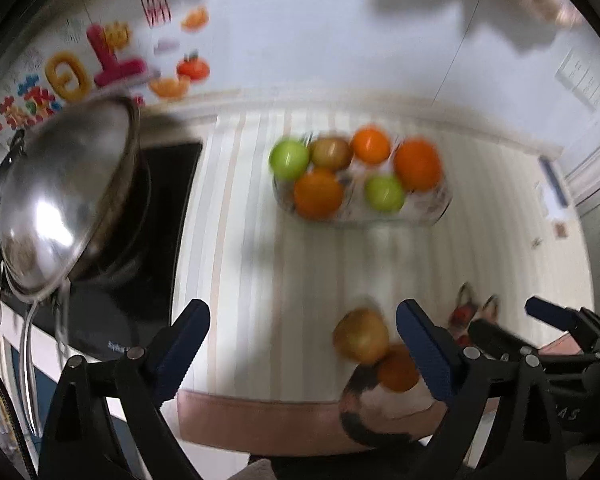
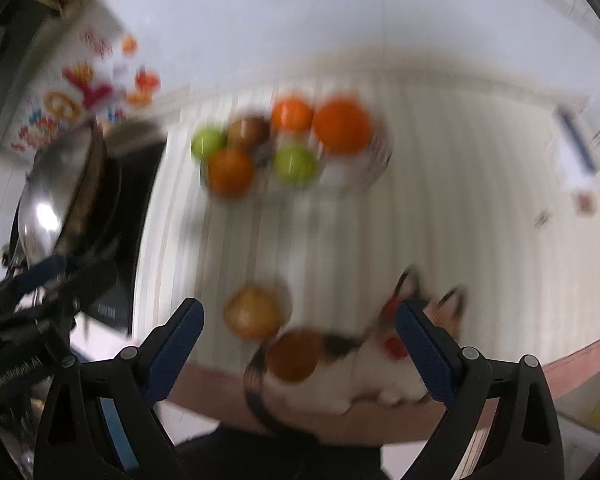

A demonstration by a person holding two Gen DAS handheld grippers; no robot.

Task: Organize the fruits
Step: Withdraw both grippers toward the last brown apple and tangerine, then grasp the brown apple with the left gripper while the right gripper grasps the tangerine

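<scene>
Fruit sits in the far bowl (image 1: pixel 440 208); two loose ones, a yellow apple (image 1: pixel 360 336) and an orange (image 1: pixel 398 368), wait near. My left tongs (image 1: pixel 304 344) and right tongs (image 2: pixel 300 340) gape, holding nothing. Next I grab one.

Both tongs (image 1: pixel 303 328) (image 2: pixel 299 326) agape, empty
</scene>
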